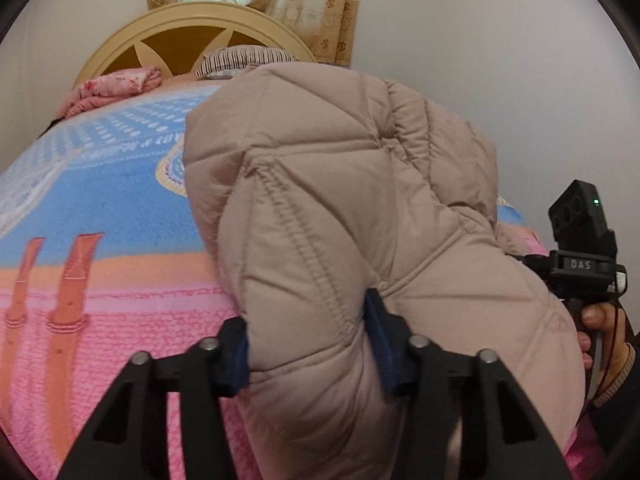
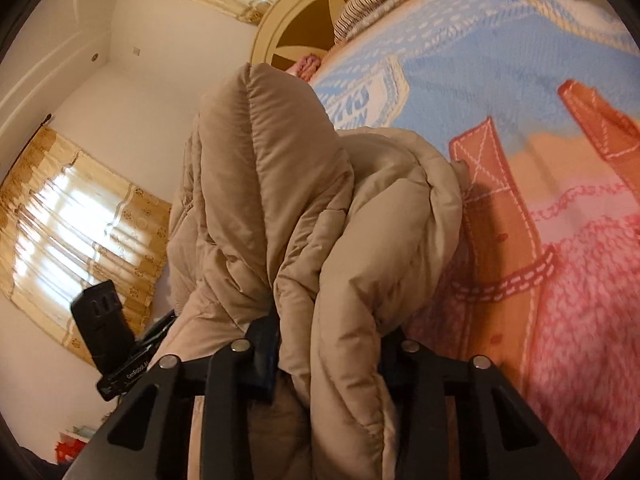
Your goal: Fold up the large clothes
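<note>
A beige quilted puffer jacket (image 1: 340, 200) fills the middle of the left wrist view, bunched up above a bed. My left gripper (image 1: 308, 344) is shut on a thick fold of it, the blue pads (image 1: 378, 320) pressing in from both sides. In the right wrist view the same jacket (image 2: 280, 208) hangs in heavy folds, and my right gripper (image 2: 324, 356) is shut on a bunched edge of it. The right gripper's body and the hand (image 1: 600, 320) holding it show at the right edge of the left wrist view. The left gripper's body (image 2: 108, 332) appears at lower left in the right wrist view.
The bed is covered by a blue, orange and pink blanket (image 1: 100, 208). A cream headboard (image 1: 192, 28) stands at the far end, with a striped pillow (image 1: 244, 60) and a pink folded cloth (image 1: 116, 88) in front of it. Curtained windows (image 2: 80, 216) are on the walls.
</note>
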A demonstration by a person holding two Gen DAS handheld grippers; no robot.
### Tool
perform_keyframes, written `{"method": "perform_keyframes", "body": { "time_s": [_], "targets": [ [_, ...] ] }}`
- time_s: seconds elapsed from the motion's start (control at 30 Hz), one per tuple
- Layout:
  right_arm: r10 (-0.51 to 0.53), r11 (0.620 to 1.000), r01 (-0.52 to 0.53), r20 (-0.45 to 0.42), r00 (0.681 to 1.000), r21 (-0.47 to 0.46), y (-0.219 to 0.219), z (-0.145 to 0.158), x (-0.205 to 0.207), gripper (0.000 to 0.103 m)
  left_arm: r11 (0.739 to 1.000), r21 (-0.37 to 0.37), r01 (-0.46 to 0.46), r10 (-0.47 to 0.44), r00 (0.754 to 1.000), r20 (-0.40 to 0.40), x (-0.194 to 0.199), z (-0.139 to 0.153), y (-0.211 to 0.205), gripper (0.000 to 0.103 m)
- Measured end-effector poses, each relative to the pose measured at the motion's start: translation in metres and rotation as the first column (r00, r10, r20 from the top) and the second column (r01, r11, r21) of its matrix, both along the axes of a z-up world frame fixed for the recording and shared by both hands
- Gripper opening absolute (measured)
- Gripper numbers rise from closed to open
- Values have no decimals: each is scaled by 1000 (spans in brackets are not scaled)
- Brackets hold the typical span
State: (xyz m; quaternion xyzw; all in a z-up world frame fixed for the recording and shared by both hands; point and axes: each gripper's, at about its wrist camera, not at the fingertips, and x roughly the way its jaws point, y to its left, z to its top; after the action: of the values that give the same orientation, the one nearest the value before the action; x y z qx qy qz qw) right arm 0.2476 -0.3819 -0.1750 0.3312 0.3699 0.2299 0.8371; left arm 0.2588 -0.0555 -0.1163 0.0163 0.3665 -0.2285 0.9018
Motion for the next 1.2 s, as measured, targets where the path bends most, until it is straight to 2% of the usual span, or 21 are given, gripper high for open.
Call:
{"method": "perform_keyframes", "body": {
  "time_s": [0.23,0.4,0.7,0.97,1.0,1.2],
  "targets": [
    [22,1000,-22,57,998,6,27,26,-21,30,999,41,-29,26,997,73,-26,19,19,39],
    [58,998,-60,87,995,19,49,40,-21,30,997,34,-67,63,993,97,-31,29,43,36],
    [159,985,-166,132,978,39,116,58,-7,28,986,41,-161,153,976,153,-47,42,95,33],
    [265,960,-277,169,949,47,186,73,22,25,971,30,-237,230,961,152,-53,42,140,33],
    [276,957,-286,166,947,40,194,74,26,25,969,28,-244,237,960,150,-54,40,145,29],
    [328,941,-337,152,932,37,225,69,40,25,963,9,-271,267,953,140,-65,37,174,26]
  ]
}}
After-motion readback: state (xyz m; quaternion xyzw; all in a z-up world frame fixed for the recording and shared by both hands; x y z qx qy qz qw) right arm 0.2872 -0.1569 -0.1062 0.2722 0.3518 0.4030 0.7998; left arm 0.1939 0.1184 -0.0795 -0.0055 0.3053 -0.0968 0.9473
